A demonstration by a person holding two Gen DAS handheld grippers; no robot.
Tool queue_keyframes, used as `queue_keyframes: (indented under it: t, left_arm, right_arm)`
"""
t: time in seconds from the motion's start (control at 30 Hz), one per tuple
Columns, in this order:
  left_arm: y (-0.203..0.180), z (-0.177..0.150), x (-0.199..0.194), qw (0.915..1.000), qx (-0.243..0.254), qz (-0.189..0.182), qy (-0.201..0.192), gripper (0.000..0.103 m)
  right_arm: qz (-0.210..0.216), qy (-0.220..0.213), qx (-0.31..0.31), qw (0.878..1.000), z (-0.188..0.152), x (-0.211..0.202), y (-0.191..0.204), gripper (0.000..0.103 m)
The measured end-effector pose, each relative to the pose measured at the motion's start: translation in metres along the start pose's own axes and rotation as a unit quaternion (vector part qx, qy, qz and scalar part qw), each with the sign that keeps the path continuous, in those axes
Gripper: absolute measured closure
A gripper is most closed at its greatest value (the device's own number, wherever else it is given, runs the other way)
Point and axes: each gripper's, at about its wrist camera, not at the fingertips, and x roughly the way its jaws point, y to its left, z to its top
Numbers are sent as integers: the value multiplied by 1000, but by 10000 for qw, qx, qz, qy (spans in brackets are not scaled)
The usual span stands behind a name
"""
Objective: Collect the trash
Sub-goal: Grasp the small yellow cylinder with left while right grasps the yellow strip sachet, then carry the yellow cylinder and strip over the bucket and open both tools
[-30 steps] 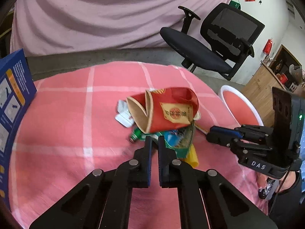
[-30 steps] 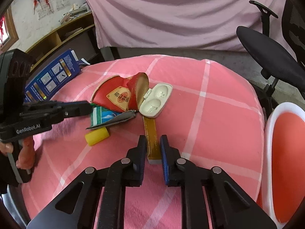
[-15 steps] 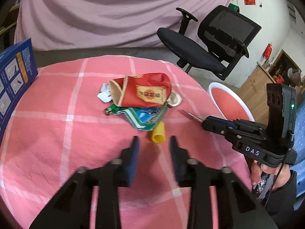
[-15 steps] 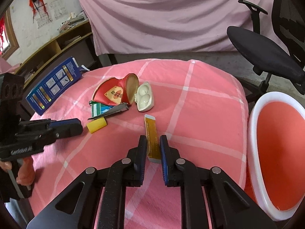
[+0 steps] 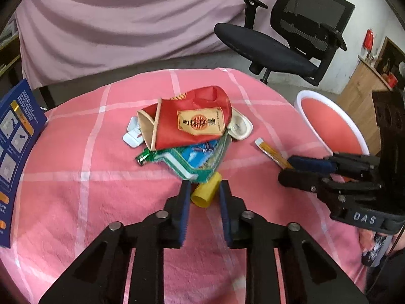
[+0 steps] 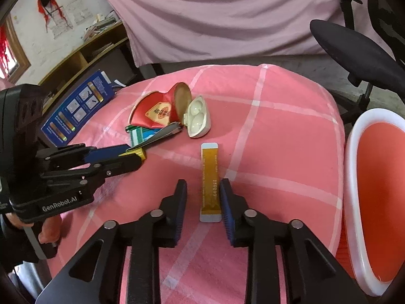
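A trash pile lies on the pink checked table: a crushed red paper cup (image 5: 192, 121), a green-blue wrapper (image 5: 197, 159), a small green bottle neck (image 5: 143, 157), a white plastic shell (image 6: 197, 119) and a white packet (image 5: 131, 136). A yellow tube (image 5: 205, 192) lies between the fingers of my open left gripper (image 5: 203, 192). An orange sachet (image 6: 210, 182) lies flat between the fingers of my open right gripper (image 6: 202, 190). Neither gripper is closed on its item. The right gripper also shows in the left wrist view (image 5: 288, 167), the left gripper in the right wrist view (image 6: 136, 157).
A white-rimmed bin with a red liner (image 6: 354, 177) stands at the table's right edge. A blue printed box (image 6: 76, 109) lies at the table's left side. A black office chair (image 5: 291, 40) stands behind the table, in front of a pink curtain.
Both grippers have opened. The right gripper let go of the orange sachet, which now lies on the cloth. The left gripper moved forward around the yellow tube.
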Motion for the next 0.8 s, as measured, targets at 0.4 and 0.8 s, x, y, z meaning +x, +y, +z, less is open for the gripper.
queue_keyframes:
  t: [0.4, 0.8]
  left_arm:
    - [-19, -34, -29, 9989, -354, 17, -299, 90]
    - [-65, -29, -96, 9740, -174, 370, -2226, 90]
  right_arm:
    - [-563, -203, -375, 9975, -4, -7, 14, 91]
    - [-557, -2959, -385, 9528, -36, -108, 19, 90]
